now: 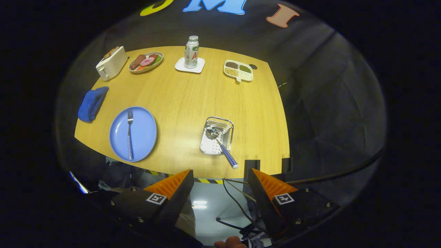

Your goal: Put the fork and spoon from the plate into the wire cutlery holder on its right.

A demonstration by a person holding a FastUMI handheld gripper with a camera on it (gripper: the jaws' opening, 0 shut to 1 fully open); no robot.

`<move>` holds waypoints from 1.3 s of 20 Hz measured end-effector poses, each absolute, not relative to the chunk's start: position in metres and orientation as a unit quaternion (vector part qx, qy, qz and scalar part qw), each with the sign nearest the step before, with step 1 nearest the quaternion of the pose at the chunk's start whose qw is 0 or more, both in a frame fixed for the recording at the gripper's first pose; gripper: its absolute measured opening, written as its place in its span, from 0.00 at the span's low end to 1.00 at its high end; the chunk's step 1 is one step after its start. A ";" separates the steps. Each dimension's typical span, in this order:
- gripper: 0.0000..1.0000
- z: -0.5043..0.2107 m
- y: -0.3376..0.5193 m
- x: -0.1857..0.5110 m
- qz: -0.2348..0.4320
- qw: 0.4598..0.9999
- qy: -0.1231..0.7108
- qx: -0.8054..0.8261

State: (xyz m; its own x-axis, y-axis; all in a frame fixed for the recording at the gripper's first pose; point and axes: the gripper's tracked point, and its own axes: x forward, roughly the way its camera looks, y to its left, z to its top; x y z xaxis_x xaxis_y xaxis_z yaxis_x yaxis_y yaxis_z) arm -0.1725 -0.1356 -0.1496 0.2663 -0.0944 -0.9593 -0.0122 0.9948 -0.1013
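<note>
A wooden desk [193,100] is ringed by black cloth walls [327,86]; a glossy pale floor [206,210] is seen below its striped edge.

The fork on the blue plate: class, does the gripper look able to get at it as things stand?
Probably yes. The fork lies alone on the plate, nothing over it; the gripper is open, held back off the table edge.

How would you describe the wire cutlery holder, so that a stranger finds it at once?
On the wooden table, look right of the round blue plate, beyond the open gripper. The square silver wire cutlery holder stands there; alone among its neighbours, a spoon with a blue checked handle sticks out.
</note>
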 end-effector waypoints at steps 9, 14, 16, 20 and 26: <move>0.98 -0.160 -0.041 -0.154 0.035 0.821 0.569 -0.021; 0.98 -0.177 0.007 -0.151 0.102 0.806 0.581 -0.041; 0.98 -0.183 0.021 -0.146 0.117 0.806 0.579 -0.050; 0.98 -0.201 0.051 -0.140 0.142 0.803 0.577 -0.053; 0.98 -0.245 0.085 -0.146 0.164 0.781 0.601 -0.041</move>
